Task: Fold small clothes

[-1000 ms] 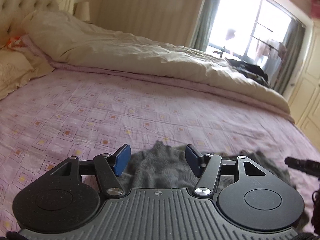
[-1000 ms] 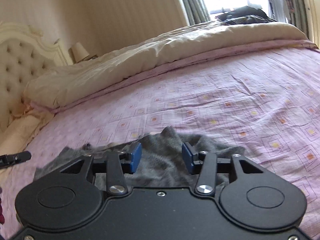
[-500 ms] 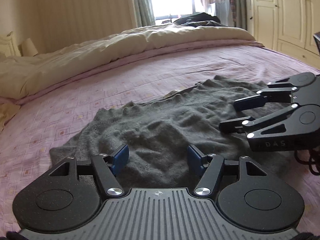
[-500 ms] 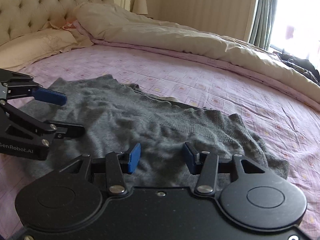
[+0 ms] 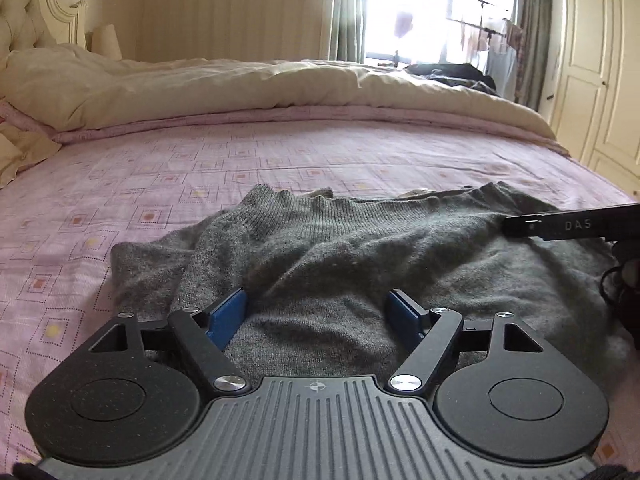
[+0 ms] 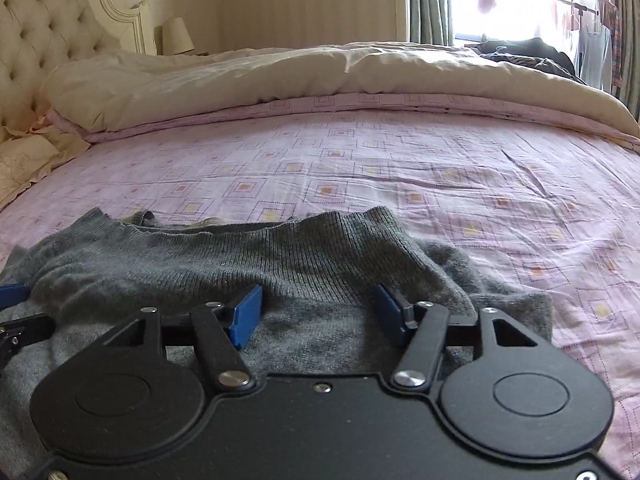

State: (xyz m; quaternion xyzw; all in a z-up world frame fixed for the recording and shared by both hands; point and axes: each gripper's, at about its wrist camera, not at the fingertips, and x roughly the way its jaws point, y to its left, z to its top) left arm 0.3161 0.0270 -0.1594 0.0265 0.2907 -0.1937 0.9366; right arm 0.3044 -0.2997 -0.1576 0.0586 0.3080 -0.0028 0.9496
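Note:
A grey knitted garment (image 5: pixel 340 252) lies rumpled on the pink patterned bedsheet (image 5: pixel 200 168), its ribbed edge toward the far side. My left gripper (image 5: pixel 318 314) is open and low over the garment's near left part, empty. My right gripper (image 6: pixel 318 312) is open over the garment (image 6: pixel 240 260) at its right part, empty, just short of the ribbed band. The right gripper's body shows at the right of the left wrist view (image 5: pixel 572 226). A blue pad of the left gripper (image 6: pixel 12 294) shows at the left edge of the right wrist view.
A cream duvet (image 5: pixel 240 88) is bunched along the far side of the bed. A tufted headboard (image 6: pixel 44 40) and pillows (image 6: pixel 28 156) are at the left. Dark clothes (image 5: pixel 452 72) lie by the window; white wardrobe doors (image 5: pixel 600 64) stand at the right.
Both grippers have swung from facing each other to face the far side of the bed side by side. Both stay open over the garment.

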